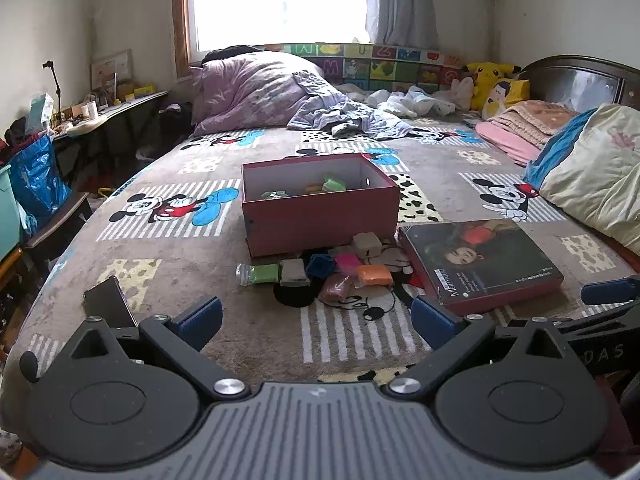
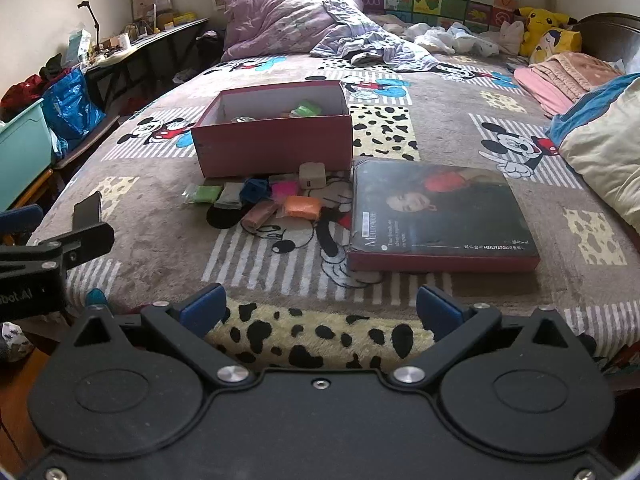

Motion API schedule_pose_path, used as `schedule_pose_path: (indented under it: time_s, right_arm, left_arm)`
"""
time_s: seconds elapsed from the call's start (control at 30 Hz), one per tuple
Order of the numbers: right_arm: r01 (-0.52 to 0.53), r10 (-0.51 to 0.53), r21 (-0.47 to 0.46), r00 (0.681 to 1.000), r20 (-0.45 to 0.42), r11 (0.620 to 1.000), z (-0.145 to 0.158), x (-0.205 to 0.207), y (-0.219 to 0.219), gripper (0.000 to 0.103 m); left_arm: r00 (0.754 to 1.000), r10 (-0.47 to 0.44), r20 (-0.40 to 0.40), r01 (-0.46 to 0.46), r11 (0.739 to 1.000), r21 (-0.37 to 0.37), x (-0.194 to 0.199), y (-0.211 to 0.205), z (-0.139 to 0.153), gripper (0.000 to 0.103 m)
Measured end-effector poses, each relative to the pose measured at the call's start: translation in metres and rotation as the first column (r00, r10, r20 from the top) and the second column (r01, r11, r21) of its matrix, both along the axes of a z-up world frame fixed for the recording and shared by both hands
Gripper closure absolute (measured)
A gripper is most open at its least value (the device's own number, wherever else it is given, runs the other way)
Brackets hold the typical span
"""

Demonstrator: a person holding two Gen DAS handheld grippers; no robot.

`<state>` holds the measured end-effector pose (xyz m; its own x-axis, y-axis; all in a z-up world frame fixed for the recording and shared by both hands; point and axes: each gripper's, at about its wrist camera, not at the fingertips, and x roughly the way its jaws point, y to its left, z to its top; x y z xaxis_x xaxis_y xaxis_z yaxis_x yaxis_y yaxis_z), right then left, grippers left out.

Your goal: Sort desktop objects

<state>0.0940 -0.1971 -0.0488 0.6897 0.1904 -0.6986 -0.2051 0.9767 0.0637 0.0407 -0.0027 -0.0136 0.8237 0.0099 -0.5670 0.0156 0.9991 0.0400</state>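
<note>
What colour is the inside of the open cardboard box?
White inside the open cardboard box, red outside; the right wrist view shows it best.

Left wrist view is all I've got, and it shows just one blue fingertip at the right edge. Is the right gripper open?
Observer: Yes, the right gripper is open, with nothing between its fingers.
Operator: Where is it relative to the box lid?
Observer: It is short of the box lid, above a black-spotted yellow patch at the bed's near edge.
Operator: Is anything lying between it and the lid?
Observer: No, only striped blanket.
</note>
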Motion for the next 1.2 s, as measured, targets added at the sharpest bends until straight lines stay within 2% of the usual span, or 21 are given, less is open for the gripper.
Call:
schedule_pose_path:
  time_s: [0.73,1.2]
  right_arm:
    - [-0.021,0.021,-0.004,1.000,-0.013,1.000,-0.005,0.010,0.004,0.001]
    - [-0.026,0.025,-0.004,0.999,-0.037,1.000,-0.014,0.024,0.003,0.001]
  left_arm:
    - [1.000,0.006,0.005,-0.006,1.000,0.008,0.005,-0.001,-0.002,0.002]
    - [1.000,0.006,-0.015,-0.006,1.000,0.010,0.021,-0.002,-0.008,0.002]
